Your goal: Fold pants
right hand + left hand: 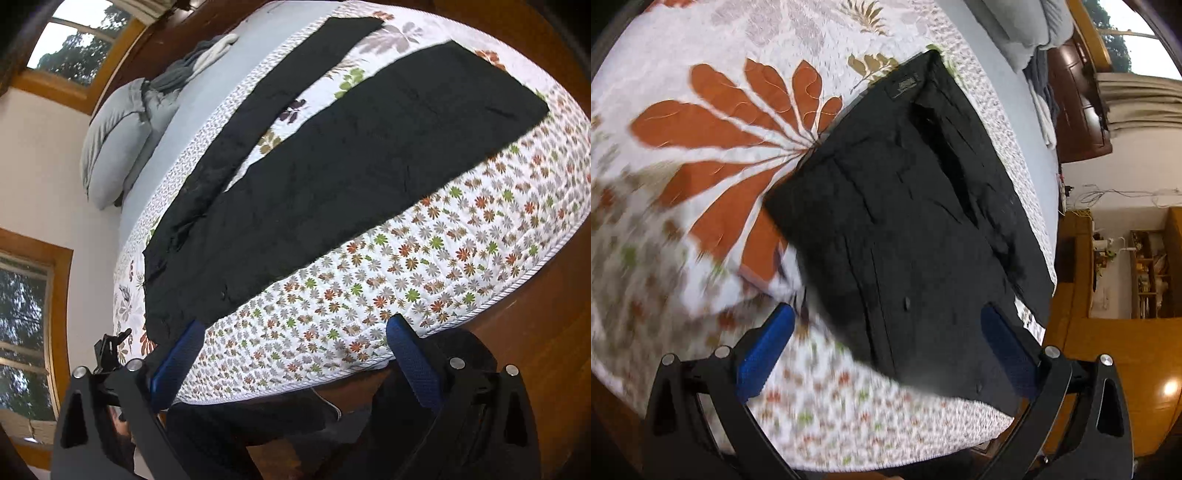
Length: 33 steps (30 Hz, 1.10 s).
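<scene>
Black pants [332, 158] lie spread flat on a floral quilt [369, 295], the two legs apart in a V toward the far side. In the left wrist view the waist end of the pants [905, 221] fills the middle. My left gripper [886, 321] is open, its blue fingers [764, 350] straddling the near edge of the pants just above the cloth. My right gripper [295, 339] is open and empty over the quilt near the bed's edge, its left finger [177, 362] close to the waist corner.
The quilt's bed edge [480, 310] drops to a wooden floor [535, 350]. Grey pillows [118, 136] lie at the head of the bed. Wooden furniture and shelves [1145, 273] stand beside the bed. The left gripper shows in the right wrist view [109, 350].
</scene>
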Motion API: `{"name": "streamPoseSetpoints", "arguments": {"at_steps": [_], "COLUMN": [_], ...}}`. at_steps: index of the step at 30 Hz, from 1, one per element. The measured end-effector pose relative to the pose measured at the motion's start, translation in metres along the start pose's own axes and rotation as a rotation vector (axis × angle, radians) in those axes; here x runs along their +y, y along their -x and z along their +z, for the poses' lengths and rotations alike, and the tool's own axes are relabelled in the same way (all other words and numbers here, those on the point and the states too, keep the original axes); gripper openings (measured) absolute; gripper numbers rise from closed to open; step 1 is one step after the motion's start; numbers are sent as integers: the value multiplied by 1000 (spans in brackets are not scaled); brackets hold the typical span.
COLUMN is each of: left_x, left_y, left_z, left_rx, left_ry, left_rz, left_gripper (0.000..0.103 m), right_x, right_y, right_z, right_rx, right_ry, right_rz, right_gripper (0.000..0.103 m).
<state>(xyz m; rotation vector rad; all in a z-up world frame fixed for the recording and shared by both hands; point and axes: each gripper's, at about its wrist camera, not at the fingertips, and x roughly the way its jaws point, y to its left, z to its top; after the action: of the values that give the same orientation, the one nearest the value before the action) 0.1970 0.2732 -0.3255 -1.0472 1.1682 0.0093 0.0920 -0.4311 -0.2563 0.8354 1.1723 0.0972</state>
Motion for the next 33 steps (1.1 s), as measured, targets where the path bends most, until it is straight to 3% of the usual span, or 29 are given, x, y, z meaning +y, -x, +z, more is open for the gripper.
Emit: {"name": "streamPoseSetpoints", "arguments": {"at_steps": [5, 9, 11, 14, 16, 19, 21, 26, 29, 33], "left_x": [3, -15, -26, -27, -21, -10, -5, -8, -25, -36], "left_y": [-23, -29, -35, -42, -40, -33, -31, -38, -51, -57], "left_z": [11, 15, 12, 10, 11, 12, 13, 13, 11, 8], "left_rx": [10, -1, -5, -26, -39, -39, -38, -57, -79, -98], "left_ry": [24, -52, -112, -129, -108, -73, -48, 0, -6, -4], "left_rz": [30, 46, 115, 199, 192, 154, 130, 60, 108, 163], "left_gripper": [100, 99, 88, 68, 60, 55, 59, 91, 97, 96], "right_x": [-18, -46, -73, -126, -166, -211, -234, -260, -271, -276], "right_y": [-6, -8, -5, 5, 10, 18, 19, 13, 7, -2], "right_z": [15, 35, 51, 76, 91, 112, 124, 143, 155, 157], "right_rx": [-17, -42, -83, -170, -223, -302, -333, -350, -349, -353], "right_ry": [-54, -118, -176, -309, -428, -506, -541, -571, -599, -620], "right_rz": [41, 90, 107, 203, 242, 303, 309, 319, 333, 339], "right_gripper": [99, 99, 99, 99, 99, 98, 95, 90, 91, 92]}}
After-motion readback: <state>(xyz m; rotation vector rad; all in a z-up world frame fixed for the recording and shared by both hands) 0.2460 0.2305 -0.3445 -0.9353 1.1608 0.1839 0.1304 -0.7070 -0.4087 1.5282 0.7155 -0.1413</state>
